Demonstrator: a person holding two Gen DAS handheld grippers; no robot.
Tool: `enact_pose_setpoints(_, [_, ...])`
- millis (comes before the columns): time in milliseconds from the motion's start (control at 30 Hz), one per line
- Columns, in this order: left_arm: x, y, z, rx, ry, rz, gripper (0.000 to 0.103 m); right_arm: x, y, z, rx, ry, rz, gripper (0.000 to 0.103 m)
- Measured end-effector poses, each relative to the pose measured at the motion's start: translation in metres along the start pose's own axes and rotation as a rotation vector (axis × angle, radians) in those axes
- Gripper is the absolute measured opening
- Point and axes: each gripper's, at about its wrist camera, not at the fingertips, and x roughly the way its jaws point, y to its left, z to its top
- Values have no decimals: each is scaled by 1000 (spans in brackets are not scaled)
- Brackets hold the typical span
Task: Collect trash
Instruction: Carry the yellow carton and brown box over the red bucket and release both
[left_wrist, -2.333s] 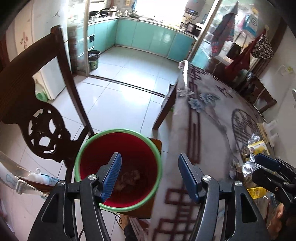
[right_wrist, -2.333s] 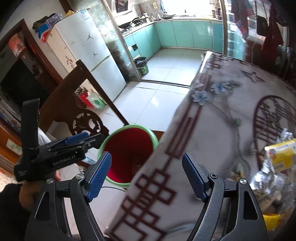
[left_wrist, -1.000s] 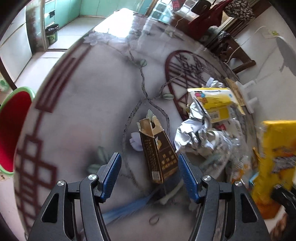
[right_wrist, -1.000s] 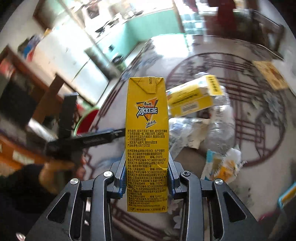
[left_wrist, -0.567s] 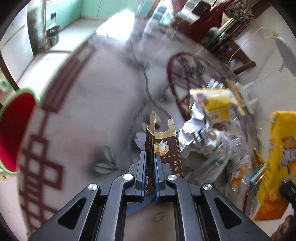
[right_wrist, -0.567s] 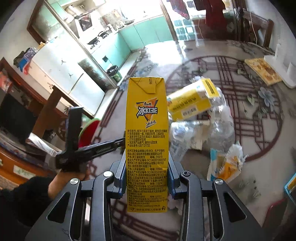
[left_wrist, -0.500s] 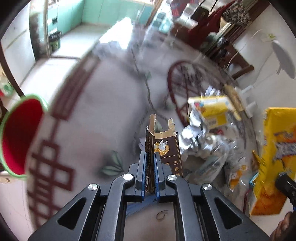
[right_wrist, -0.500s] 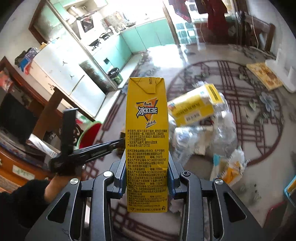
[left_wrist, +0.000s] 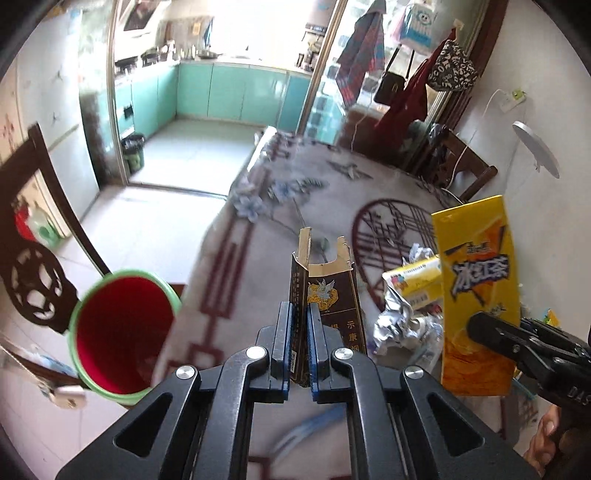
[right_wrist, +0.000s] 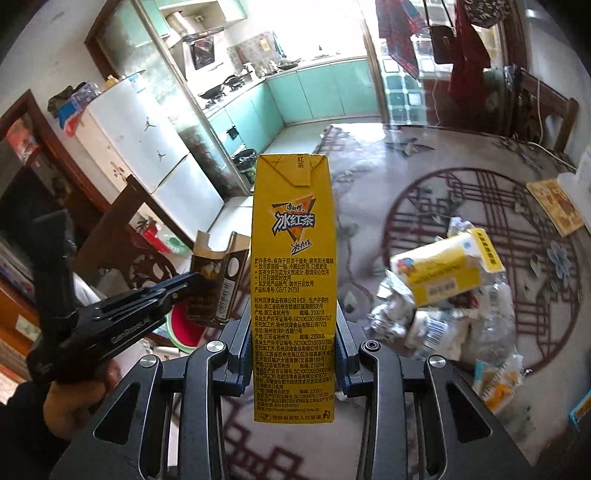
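My left gripper (left_wrist: 300, 325) is shut on a flattened brown cigarette box (left_wrist: 327, 295) and holds it above the table edge. The box also shows in the right wrist view (right_wrist: 216, 284). My right gripper (right_wrist: 293, 347) is shut on a tall yellow iced-tea carton (right_wrist: 293, 280), held upright; it also shows in the left wrist view (left_wrist: 476, 295). A red bin with a green rim (left_wrist: 122, 328) stands on a chair left of the table, lower left of the left gripper. In the right wrist view only a sliver of the bin (right_wrist: 183, 328) shows behind the left gripper.
A pile of trash lies on the patterned table (right_wrist: 436, 192): a yellow packet (right_wrist: 447, 269), crumpled foil (left_wrist: 399, 325) and clear plastic wrappers (right_wrist: 491, 332). A dark carved chair (left_wrist: 33, 258) stands left. A yellow mat (right_wrist: 554, 206) lies at far right.
The left gripper closed on the cigarette box, lifted it and swung left toward the red bin. The right gripper keeps holding the carton and has swung the same way.
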Motion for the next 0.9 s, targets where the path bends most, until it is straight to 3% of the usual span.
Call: enact_pose_setpoints(900, [-29, 128, 27, -44, -78, 103, 6, 56, 97, 35, -58, -3, 17, 33])
